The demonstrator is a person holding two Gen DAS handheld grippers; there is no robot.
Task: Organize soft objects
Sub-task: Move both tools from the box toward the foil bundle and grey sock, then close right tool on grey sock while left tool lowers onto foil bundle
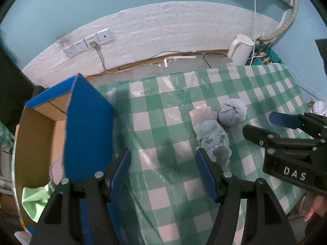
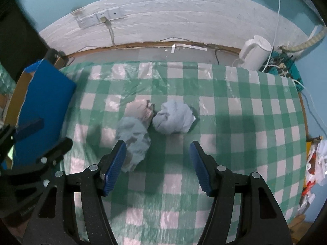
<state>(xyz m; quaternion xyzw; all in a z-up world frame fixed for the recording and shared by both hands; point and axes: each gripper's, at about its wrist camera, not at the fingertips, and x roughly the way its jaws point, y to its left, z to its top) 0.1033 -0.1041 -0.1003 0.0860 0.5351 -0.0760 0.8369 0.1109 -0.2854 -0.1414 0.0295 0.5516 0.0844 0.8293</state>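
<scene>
Cardboard box (image 1: 38,134) w/ blue flaps at desk's left edge holds a green cloth (image 1: 33,201); rest of its inside hidden by the flap. Checked green-white cover (image 2: 235,122) under clear, wrinkled plastic. Three soft bundles mid-desk, touching: round pale-blue ball (image 2: 173,118), pinkish wad (image 2: 140,110), long blue patterned roll (image 2: 133,140). Left tongs (image 1: 163,173) wide, nothing between, just beside the roll. Right tongs (image 2: 156,164) wide, empty, near the roll & ball. White kettle (image 2: 255,53) at back; clutter at right unclear.
</scene>
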